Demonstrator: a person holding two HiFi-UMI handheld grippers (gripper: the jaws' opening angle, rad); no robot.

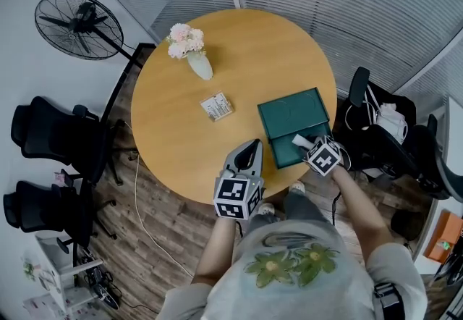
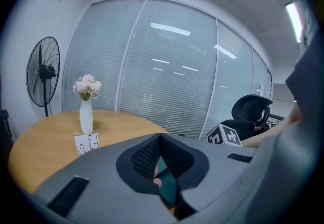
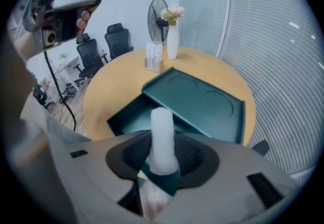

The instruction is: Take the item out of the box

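Observation:
A dark green box (image 1: 293,114) lies on the round wooden table (image 1: 181,137), its drawer (image 1: 288,154) pulled out toward the near edge. My right gripper (image 1: 307,145) hovers over the drawer, shut on a white cylindrical roll (image 1: 299,140). In the right gripper view the roll (image 3: 163,134) stands up between the jaws of the right gripper (image 3: 163,156), above the open drawer (image 3: 129,119) and the box lid (image 3: 202,97). My left gripper (image 1: 248,148) hangs over the table's near edge, left of the box, its jaws together on nothing; the left gripper (image 2: 161,141) points across the table.
A white vase of pink flowers (image 1: 197,58) and a small card stand (image 1: 216,106) sit on the table's far half. A floor fan (image 1: 76,25) and black office chairs (image 1: 51,141) stand to the left, another chair (image 1: 376,134) to the right. A cable (image 1: 141,203) runs over the floor.

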